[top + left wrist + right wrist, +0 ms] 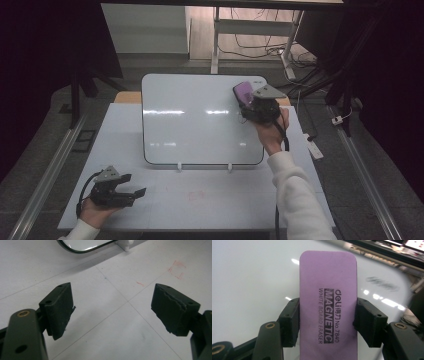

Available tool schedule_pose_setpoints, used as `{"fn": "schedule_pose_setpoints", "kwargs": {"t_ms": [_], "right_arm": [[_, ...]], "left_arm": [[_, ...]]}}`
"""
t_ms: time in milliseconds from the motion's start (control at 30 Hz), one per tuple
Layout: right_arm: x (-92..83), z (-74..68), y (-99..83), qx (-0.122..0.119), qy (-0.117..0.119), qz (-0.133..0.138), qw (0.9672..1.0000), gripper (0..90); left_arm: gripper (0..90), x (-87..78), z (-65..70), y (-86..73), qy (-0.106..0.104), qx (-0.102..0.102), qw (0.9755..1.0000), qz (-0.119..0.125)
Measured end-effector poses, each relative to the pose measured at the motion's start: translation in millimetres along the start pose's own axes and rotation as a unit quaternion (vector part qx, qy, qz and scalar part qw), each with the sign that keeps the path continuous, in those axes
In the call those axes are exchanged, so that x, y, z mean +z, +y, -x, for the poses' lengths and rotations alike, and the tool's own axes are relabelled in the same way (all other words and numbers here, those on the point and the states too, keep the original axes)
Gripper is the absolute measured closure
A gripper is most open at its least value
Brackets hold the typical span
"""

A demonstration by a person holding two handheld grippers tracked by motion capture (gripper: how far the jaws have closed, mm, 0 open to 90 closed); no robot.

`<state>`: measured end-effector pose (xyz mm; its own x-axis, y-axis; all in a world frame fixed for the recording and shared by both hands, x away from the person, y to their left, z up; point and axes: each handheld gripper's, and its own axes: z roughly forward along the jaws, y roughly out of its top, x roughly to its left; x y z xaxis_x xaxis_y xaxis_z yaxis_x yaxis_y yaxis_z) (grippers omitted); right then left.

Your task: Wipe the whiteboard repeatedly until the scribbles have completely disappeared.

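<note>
- One left gripper (131,186) low over the white table (210,200), jaws spread, nothing between them.
- One whiteboard (200,120) lying at the table's middle.
- One right gripper (245,102) pinching one purple eraser (243,92) over the board's far right corner.

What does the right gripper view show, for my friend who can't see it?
A purple whiteboard eraser is clamped between the two black jaws of the right claw, with "deli MAGNETIC WHITE BOARD ERASER No.7840" printed on it. Behind it lies a shiny whiteboard with a faint dark smudge near its far edge.
</note>
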<state>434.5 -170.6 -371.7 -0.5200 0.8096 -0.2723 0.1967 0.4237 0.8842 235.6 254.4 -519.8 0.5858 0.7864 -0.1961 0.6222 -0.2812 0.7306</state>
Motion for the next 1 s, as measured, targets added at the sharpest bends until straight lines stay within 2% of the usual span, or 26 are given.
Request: {"fn": "schedule_pose_setpoints", "kwargs": {"t_ms": [167,233,333,400,433,533,567,633,700,733,767,800,900,967,1000], "right_arm": [[-0.5,-34.2,-23.9,-0.036,0.043,-0.009,0.9984,41.0],[-2.9,-41.3,-31.4,-0.054,0.047,-0.015,0.9973,41.0],[-5.3,-34.5,-32.4,-0.044,0.041,-0.021,0.998,41.0],[-7.5,-19.4,-29.6,-0.03,0.014,-0.021,0.9992,41.0],[-7.5,-19.4,-29.6,-0.03,0.014,-0.021,0.9992,41.0],[-11.3,-4.2,-29.3,-0.01,-0.014,-0.011,0.9998,41.0],[-12.2,-0.7,-30.7,0.0,-0.016,-0.007,0.9999,41.0],[-13.4,1.1,-34.3,0.004,-0.019,-0.001,0.9998,41.0],[-13.4,-5.4,-37.1,-0.008,-0.026,-0.005,0.9996,41.0],[-12.8,-10.9,-39.0,-0.017,-0.021,-0.009,0.9996,41.0],[-11.7,-25.0,-43.7,-0.04,-0.007,-0.016,0.9991,41.0],[-11.7,-25.0,-43.7,-0.04,-0.007,-0.016,0.9991,41.0],[-10.6,-43.3,-48.5,-0.053,0.022,-0.023,0.9981,41.0],[-9.1,-50.7,-49.4,-0.072,0.017,-0.026,0.9969,41.0],[-8.6,-50.9,-48.5,-0.072,0.017,-0.028,0.9969,41.0]], "left_arm": [[19.2,-0.6,-0.4,-0.1,0.0,0.001,1.0,0.001],[19.3,-0.7,-0.2,-0.1,0.0,0.001,1.0,0.001],[19.2,-0.8,0.3,0.0,0.001,0.001,1.0,0.001],[19.2,-1.1,0.5,-0.1,0.002,0.001,1.0,0.002],[19.2,-1.4,0.5,-0.2,0.003,0.0,1.0,0.002],[19.2,-1.4,-0.6,-0.3,0.001,-0.001,1.0,0.002],[19.2,-1.2,-0.7,-0.4,0.0,-0.001,1.0,0.002],[19.2,-0.9,-0.5,-0.4,0.0,-0.001,1.0,0.001],[19.2,-0.9,-0.1,-0.1,0.001,0.001,1.0,0.001],[19.2,-0.9,0.0,0.0,0.001,0.001,1.0,0.001],[19.2,-0.9,0.1,0.1,0.001,0.001,1.0,0.001],[19.2,-0.7,0.1,0.2,0.0,0.001,1.0,0.001],[19.2,0.3,0.6,0.1,-0.001,-0.001,1.0,-0.001],[19.2,0.4,1.2,0.3,0.0,0.0,1.0,-0.001],[19.2,0.3,1.2,0.3,-0.001,0.0,1.0,-0.001]]}}
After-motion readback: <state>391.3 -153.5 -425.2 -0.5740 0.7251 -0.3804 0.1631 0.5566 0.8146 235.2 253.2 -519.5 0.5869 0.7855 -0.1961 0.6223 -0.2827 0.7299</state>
